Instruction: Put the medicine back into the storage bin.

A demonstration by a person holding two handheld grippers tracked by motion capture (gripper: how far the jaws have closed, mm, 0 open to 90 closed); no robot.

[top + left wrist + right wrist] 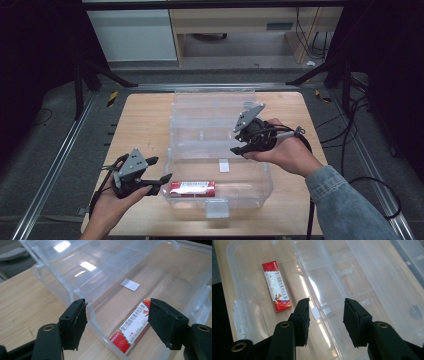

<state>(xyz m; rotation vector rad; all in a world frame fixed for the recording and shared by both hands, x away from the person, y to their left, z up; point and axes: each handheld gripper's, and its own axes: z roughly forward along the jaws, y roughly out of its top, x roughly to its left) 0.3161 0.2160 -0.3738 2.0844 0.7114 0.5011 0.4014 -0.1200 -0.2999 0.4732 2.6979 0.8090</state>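
Wooden table [145, 120], clear box [220, 150], dark room.

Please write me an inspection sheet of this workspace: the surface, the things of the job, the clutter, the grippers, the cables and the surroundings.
Surface: wooden table, bare around the box.
Job's things: clear plastic box open, lid laid back; red packet lies flat inside, near the front wall.
Clutter: small white label on the box floor.
Grippers: left gripper open, beside the box's left wall; right gripper open, over the box; both hold nothing.
Cables: black cables on the floor at right.
Surroundings: dark floor, metal rails, pale cabinets behind.
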